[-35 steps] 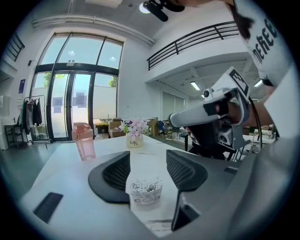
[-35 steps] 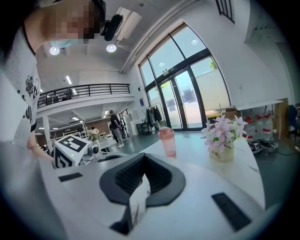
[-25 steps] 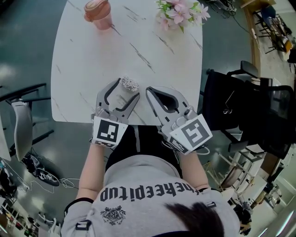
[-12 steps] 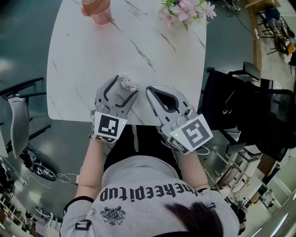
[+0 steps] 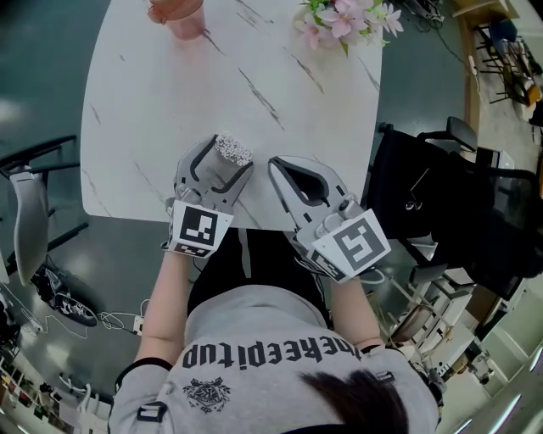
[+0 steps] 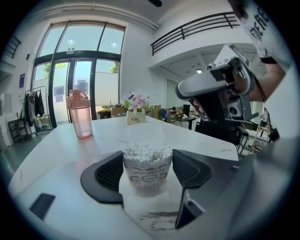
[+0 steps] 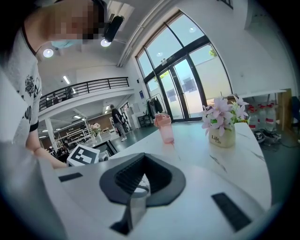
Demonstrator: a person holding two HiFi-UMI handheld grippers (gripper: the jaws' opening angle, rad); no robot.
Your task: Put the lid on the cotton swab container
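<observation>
The cotton swab container [image 5: 233,151], a small round tub packed with white swabs, stands without a lid on the white marble table [image 5: 254,76] near its front edge. My left gripper [image 5: 227,158] is around it. In the left gripper view the container [image 6: 147,164] stands upright between the wide-set pads of my left gripper [image 6: 147,171], which do not visibly squeeze it. Just to the right, my right gripper [image 5: 277,164] is shut on a clear lid [image 5: 310,193]. The right gripper view shows that lid [image 7: 137,194] pinched edge-on between the ribbed pads of my right gripper [image 7: 143,173].
A pink drinking bottle [image 5: 176,15] stands at the table's far edge, and a small vase of pink flowers [image 5: 344,21] at the far right. A black chair [image 5: 441,203] stands off the table's right side. Both grippers hover over the near edge, by the person's lap.
The left gripper, still around the container, has drifted slightly to the left along the front edge. The right gripper has stayed put with the lid.
</observation>
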